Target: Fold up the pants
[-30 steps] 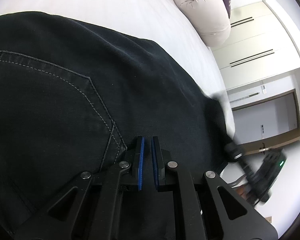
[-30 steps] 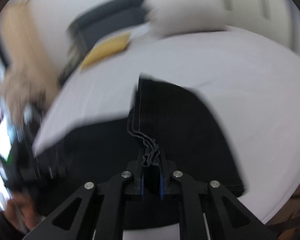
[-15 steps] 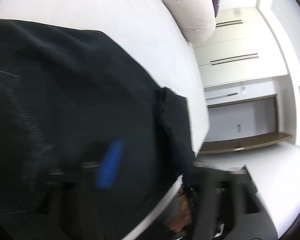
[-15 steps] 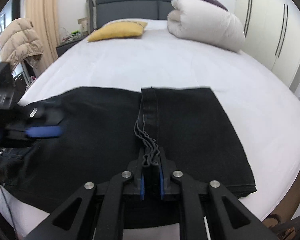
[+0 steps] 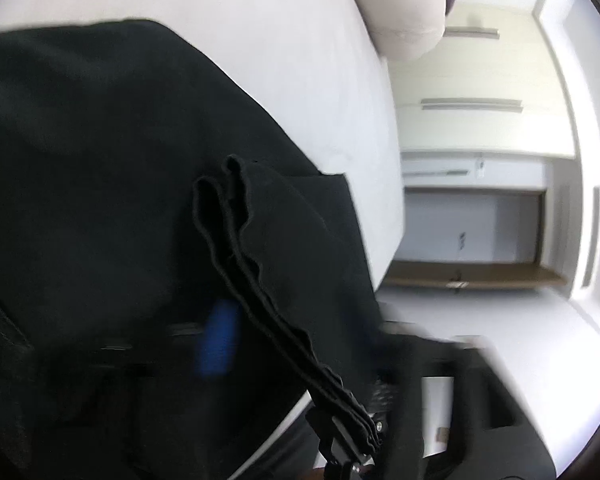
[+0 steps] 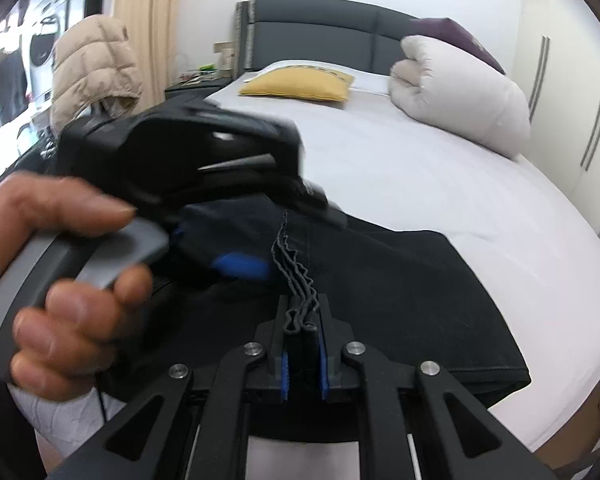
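Observation:
Black pants lie folded on the white bed. My right gripper is shut on a stacked hem edge of the pants near the bed's front edge. My left gripper, held by a hand, hovers blurred just left of that hem, with one blue pad showing. In the left wrist view the pants fill the left, the pinched hem runs toward the right gripper, and my own blue pad is blurred; its jaws look spread.
A rolled white duvet, a yellow pillow and a purple cushion lie by the dark headboard. A beige puffer jacket hangs at left. White wardrobes stand at right.
My left gripper let go of the waist area, opened and swung right toward the hem held by my right gripper. The right gripper stayed shut on the hem.

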A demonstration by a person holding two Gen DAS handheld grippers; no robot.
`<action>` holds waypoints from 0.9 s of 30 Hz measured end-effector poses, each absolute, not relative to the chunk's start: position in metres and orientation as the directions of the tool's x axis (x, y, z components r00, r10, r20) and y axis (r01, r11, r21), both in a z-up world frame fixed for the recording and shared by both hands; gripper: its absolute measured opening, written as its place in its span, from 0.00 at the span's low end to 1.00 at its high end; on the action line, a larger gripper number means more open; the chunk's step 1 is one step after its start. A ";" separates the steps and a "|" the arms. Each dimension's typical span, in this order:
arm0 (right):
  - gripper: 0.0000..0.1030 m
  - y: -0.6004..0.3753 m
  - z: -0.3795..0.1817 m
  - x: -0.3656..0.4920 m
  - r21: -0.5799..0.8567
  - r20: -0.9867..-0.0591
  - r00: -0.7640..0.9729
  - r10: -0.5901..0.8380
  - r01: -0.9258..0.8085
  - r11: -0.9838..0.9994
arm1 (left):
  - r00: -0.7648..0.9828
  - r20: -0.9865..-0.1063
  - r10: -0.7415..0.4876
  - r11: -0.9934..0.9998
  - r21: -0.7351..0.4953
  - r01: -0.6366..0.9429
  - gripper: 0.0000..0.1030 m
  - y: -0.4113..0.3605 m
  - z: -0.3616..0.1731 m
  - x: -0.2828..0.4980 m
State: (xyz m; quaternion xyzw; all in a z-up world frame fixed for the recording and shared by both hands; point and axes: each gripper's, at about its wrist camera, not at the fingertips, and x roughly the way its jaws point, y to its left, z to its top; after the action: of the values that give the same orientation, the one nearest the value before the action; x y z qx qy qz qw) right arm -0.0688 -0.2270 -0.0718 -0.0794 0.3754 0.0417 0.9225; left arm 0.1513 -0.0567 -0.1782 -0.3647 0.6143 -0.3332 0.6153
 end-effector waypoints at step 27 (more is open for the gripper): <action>0.13 -0.130 -0.107 -0.062 -0.160 -0.778 0.619 0.108 -0.361 0.919 | 0.112 -0.702 -0.704 0.709 -0.705 0.037 0.08 -0.025 -0.182 0.144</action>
State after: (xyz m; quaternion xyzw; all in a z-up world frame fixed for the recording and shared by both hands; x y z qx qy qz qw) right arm -0.0618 -0.1296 -0.1071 -0.1523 0.4157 0.1323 0.8869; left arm 0.1443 -0.0246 -0.1823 -0.2728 0.6105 -0.2669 0.6940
